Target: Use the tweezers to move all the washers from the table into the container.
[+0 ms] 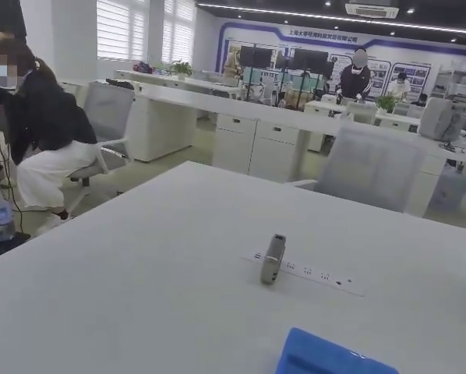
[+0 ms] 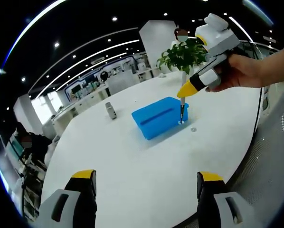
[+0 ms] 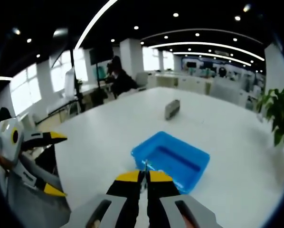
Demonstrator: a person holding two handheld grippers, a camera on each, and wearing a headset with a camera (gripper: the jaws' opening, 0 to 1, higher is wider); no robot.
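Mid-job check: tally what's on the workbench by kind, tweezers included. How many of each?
Blue container: 1
Loose washer on the table: 1
Tweezers, clamped in the right gripper: 1
Small grey device: 1
Socket strip: 1
Total: 5

The head camera faces forward across the bench (image 1: 139,296) toward the far desks, tipped down so little that the blue container (image 1: 334,360) just clips its near edge, the grey block (image 1: 273,259) mid-bench. The left claw (image 2: 146,178) carries its camera low at the bench's near rim, well back, facing across, with the right claw (image 2: 187,89) at the right above the container. The right claw's camera sits close over the container, looking down along jaws pinched on the tweezers (image 3: 145,166), with the left claw off to its left. Container and grey block show in all three.
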